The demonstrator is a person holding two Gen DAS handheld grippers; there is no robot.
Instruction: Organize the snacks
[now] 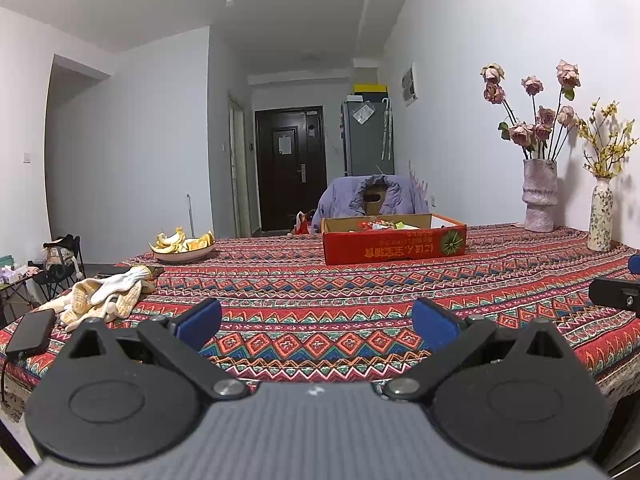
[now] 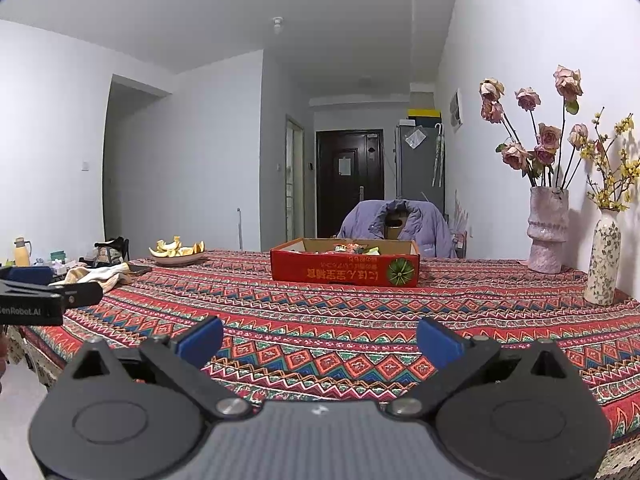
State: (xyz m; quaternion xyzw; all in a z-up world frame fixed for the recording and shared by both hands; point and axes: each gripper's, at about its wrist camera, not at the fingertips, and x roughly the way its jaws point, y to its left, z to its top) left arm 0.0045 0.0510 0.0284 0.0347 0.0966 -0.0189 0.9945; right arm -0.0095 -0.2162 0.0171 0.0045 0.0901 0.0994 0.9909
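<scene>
Across the patterned table [image 1: 320, 280], a red snack box [image 1: 394, 240] waits; both tongs [image 1: 316, 326] [image 2: 320, 340] hover wide and empty. Approach level, reaching over its rim.

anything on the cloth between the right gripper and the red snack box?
Nothing: in the right wrist view only bare patterned tablecloth lies between the open right gripper and red box.

Left gripper [image 1: 316, 326] jaws apart, empty, above patterned tablecloth [image 1: 320, 288]. Red box [image 1: 394, 246] with snacks [image 1: 380, 225] far centre; gloves [image 1: 108, 296], phone [image 1: 32, 330] left
</scene>
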